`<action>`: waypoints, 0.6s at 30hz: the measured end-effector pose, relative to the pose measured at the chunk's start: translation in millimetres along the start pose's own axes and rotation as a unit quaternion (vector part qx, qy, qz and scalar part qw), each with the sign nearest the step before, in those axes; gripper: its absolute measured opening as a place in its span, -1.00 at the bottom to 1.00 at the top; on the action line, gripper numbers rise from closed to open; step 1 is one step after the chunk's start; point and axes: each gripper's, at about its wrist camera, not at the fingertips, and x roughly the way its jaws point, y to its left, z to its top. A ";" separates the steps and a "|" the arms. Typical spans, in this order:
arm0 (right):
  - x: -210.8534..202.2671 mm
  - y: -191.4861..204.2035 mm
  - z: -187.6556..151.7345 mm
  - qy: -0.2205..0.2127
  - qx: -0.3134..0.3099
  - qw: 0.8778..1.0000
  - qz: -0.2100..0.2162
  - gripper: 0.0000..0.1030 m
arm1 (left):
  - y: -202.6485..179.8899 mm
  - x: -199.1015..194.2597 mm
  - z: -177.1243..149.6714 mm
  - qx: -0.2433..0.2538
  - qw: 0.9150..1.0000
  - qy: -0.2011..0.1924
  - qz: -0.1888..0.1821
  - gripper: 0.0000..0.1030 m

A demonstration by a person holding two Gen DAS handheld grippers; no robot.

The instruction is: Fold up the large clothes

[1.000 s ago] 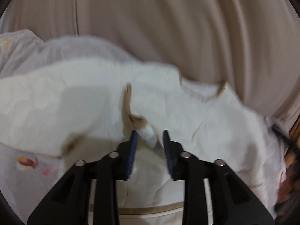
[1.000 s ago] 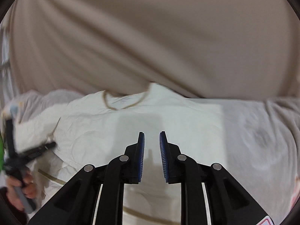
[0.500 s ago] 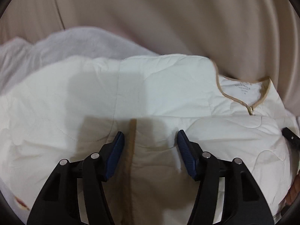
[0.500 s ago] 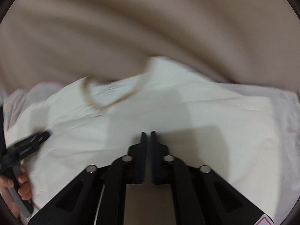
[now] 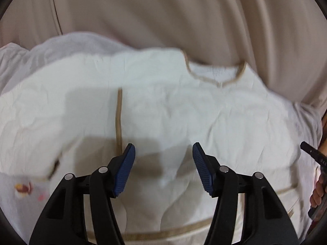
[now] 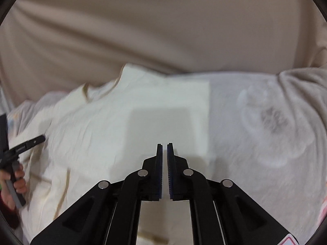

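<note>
The left gripper (image 5: 163, 150) hangs over the cream garment (image 5: 163, 106) with its jaws apart and nothing between the blue pads (image 5: 124, 169); they have just been opening, and no cloth is caught in them. The right gripper (image 6: 164, 150) has its jaws together on nothing, poised above the garment's right part near a straight folded edge (image 6: 208, 118). The garment lies spread on a pale bedsheet (image 6: 265, 122), its tan-trimmed neckline (image 5: 216, 79) toward the beige curtain (image 5: 163, 10) at the back, a tan trim strip (image 5: 119, 118) running down just left of the left gripper's pads. The step in hand looks like choosing the next hold for a fold. To do it well, each gripper should probably take an edge or trim line, not the padded middle, with the right jaws opened first. Lifting both sides together would keep the fold square, and the layers already laid should not be dragged askew.
</note>
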 end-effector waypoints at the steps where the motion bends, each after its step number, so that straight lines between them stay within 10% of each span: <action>1: 10.1 -3.3 -6.0 0.018 0.002 1.000 -0.024 -1.00 | 1.6 2.6 -5.3 0.006 1.000 0.004 0.010 0.10; 13: -43.3 -14.8 -54.5 0.010 0.004 0.996 -0.093 -0.96 | 78.1 -36.1 -30.7 -0.078 0.995 -0.010 0.053 -0.01; 18: -88.2 24.6 -81.1 -0.006 -0.028 0.999 -0.039 -0.85 | 168.8 -89.8 -49.3 -0.176 0.979 -0.038 0.099 0.46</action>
